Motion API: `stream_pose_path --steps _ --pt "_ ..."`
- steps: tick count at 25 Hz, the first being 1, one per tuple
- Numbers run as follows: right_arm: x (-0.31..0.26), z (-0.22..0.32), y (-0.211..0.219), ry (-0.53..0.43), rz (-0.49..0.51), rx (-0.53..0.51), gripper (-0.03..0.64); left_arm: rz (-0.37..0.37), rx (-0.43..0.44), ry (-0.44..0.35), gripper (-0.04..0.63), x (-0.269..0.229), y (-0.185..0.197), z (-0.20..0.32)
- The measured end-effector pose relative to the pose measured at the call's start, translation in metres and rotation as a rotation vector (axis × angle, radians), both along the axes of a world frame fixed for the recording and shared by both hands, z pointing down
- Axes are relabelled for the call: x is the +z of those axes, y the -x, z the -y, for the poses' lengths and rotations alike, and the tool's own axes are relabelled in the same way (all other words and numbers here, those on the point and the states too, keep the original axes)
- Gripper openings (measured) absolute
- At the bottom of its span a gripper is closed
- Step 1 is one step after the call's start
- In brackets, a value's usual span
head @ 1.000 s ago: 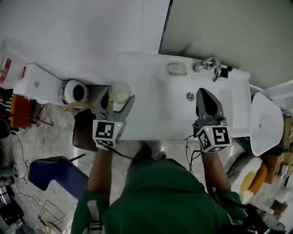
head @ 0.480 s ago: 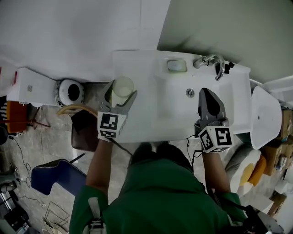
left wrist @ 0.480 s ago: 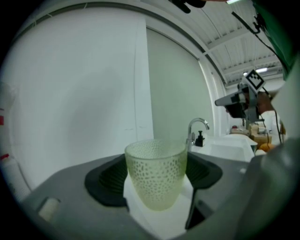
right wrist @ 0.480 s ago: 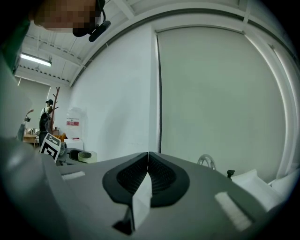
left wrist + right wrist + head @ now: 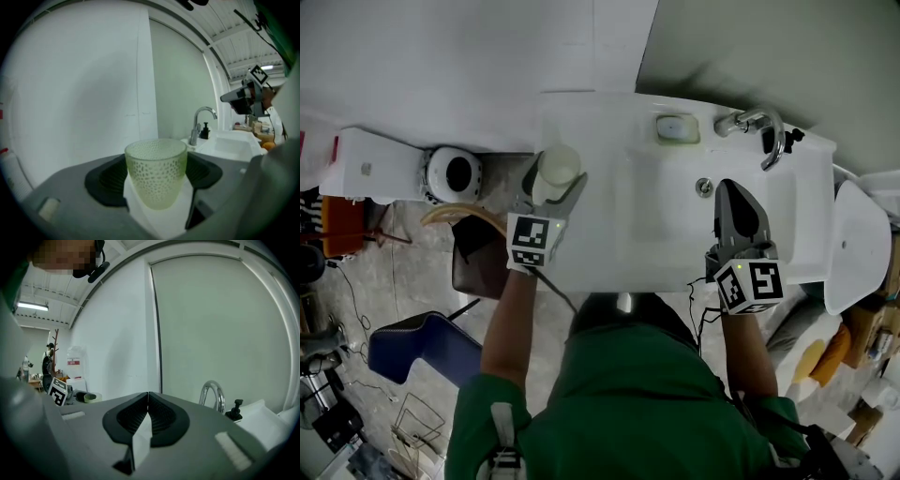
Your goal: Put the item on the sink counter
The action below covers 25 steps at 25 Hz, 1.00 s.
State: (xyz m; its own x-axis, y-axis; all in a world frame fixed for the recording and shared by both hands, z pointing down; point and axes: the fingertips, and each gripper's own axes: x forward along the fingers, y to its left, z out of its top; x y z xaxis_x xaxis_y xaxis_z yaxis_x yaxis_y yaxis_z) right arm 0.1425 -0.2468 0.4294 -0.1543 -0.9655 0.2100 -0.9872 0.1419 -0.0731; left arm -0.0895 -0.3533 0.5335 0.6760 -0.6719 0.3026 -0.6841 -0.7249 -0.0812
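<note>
The white wall (image 5: 487, 56) is filling the top of the head view, and the white counter (image 5: 609, 244) is lying below it, with the person (image 5: 628, 403) in green standing against its near edge. The left gripper (image 5: 553, 187) is reaching over the counter's left end, its jaws pressing on either side of a pale green dotted cup (image 5: 156, 173), which is standing upright between the pads. Whether the cup is touching the counter cannot be told. The right gripper (image 5: 148, 401) is hanging over the right part of the basin with its jaws pressed together and nothing between them. The faucet (image 5: 759, 127) is curving over the basin's far right corner, and a soap dish (image 5: 678, 127) is sitting just left of it.
</note>
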Motion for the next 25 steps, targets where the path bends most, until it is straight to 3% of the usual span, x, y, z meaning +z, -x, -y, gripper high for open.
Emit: stream_pose_path --steps 25 --pt "0.072 0.038 -0.018 0.127 0.018 0.032 0.002 0.04 0.054 0.117 0.376 0.096 -0.034 0.058"
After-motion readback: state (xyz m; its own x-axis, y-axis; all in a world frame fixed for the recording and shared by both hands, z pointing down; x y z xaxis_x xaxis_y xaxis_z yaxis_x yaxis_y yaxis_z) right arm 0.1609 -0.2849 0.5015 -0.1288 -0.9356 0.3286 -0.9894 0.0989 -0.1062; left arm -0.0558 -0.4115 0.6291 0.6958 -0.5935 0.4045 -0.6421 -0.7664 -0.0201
